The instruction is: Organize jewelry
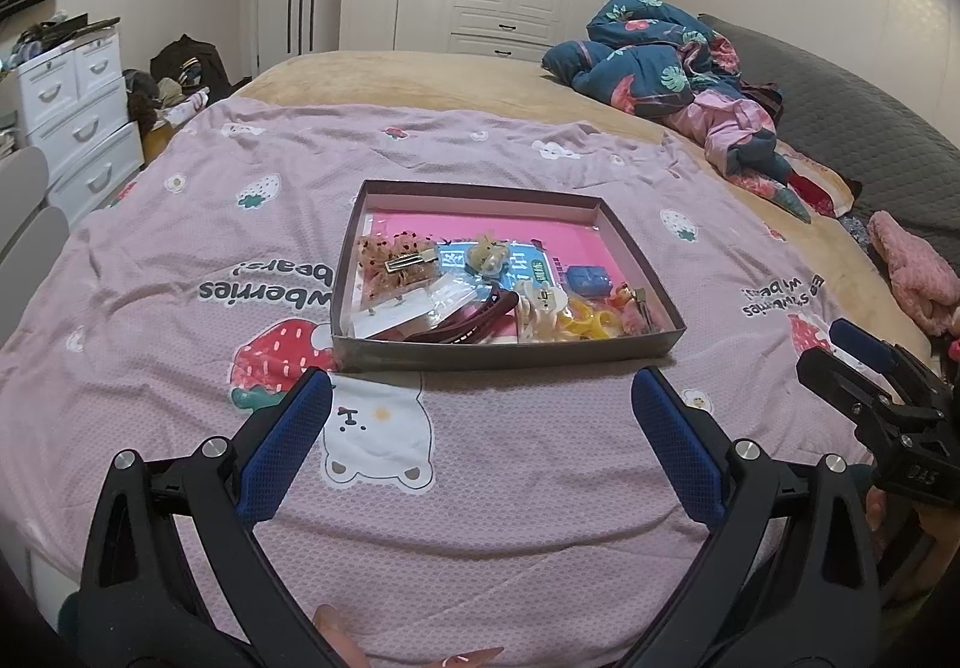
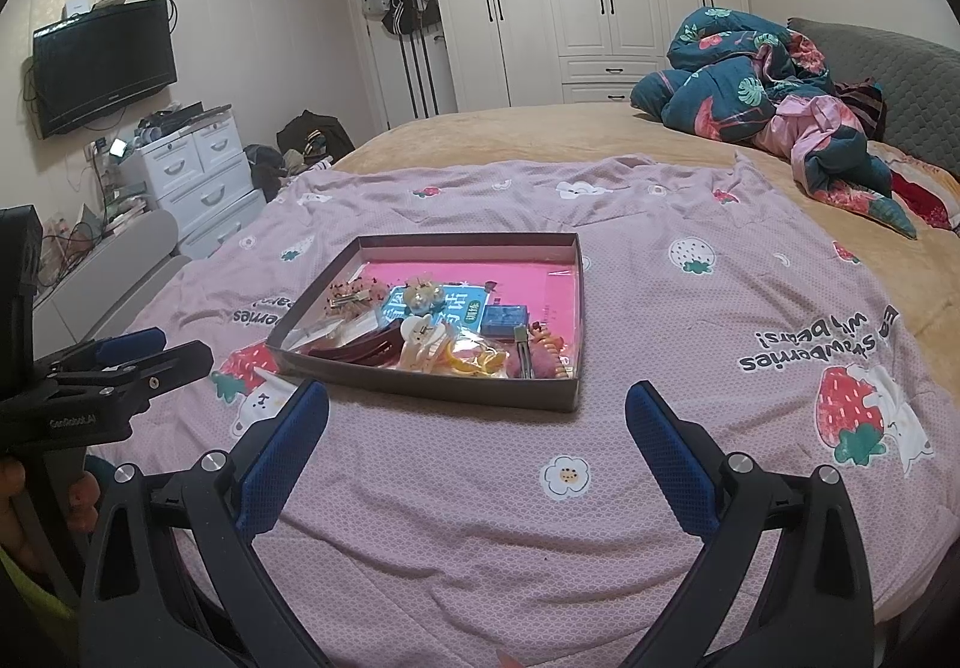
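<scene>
The left gripper (image 1: 480,398) hangs with its two blue mesh-textured pads spread wide and nothing between them, just short of the near wall of a shallow rectangular cardboard tray (image 1: 510,353). The right gripper (image 2: 477,410) is likewise wide open and empty, a little to the tray's right. The tray sits on a pink quilted sheet (image 1: 510,488) printed with strawberries and bears, spread over the bed. Inside, on a glossy pink liner, the accessories crowd the near half: a gold metal hair clip (image 1: 411,261) on frilly fabric, a dark red curved claw clip (image 1: 474,321), a cream bear-shaped clip (image 2: 423,339), yellow rings (image 1: 591,326) and one small blue box (image 1: 588,281).
</scene>
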Demonstrator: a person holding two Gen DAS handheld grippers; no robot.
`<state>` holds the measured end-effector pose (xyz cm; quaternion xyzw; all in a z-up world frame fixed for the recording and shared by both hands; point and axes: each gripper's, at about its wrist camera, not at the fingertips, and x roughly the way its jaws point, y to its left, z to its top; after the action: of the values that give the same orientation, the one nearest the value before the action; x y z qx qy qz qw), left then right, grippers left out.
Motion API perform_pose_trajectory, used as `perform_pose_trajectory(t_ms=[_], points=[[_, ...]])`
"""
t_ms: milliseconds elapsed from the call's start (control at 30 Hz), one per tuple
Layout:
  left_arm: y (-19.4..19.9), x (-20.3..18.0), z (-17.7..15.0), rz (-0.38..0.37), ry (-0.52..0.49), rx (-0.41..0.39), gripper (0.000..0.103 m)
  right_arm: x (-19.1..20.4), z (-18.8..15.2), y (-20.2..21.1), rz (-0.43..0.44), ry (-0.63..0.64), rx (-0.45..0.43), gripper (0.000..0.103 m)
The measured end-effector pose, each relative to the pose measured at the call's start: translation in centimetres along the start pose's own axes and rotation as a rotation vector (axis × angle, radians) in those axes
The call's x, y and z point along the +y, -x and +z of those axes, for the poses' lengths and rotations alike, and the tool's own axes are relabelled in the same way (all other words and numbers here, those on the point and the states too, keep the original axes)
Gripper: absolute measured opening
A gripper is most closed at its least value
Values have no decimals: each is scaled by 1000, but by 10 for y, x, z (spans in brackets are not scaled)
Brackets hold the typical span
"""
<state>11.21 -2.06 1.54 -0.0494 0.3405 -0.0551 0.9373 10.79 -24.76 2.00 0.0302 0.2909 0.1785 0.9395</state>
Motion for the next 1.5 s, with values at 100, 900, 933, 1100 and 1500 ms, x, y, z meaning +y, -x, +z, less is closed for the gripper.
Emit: perform_pose_trajectory(t_ms=[100,900,933,1100,1500], points=[[0,1,-1,5,1,4,94,-1,-1,0,-1,0,-3,99],[-2,4,-2,27,-8,22,94,-6,-1,0,0,-3,-5,99],[-2,4,-3,31,-11,26,94,-7,-1,0,-1,-5,-8,99],[-2,8,-5,15,2,40,94,-10,0,0,-2,-13,-10,99],[-58,115,22,284,192,123,94,-141,20,-84,-317,-252,98,99]])
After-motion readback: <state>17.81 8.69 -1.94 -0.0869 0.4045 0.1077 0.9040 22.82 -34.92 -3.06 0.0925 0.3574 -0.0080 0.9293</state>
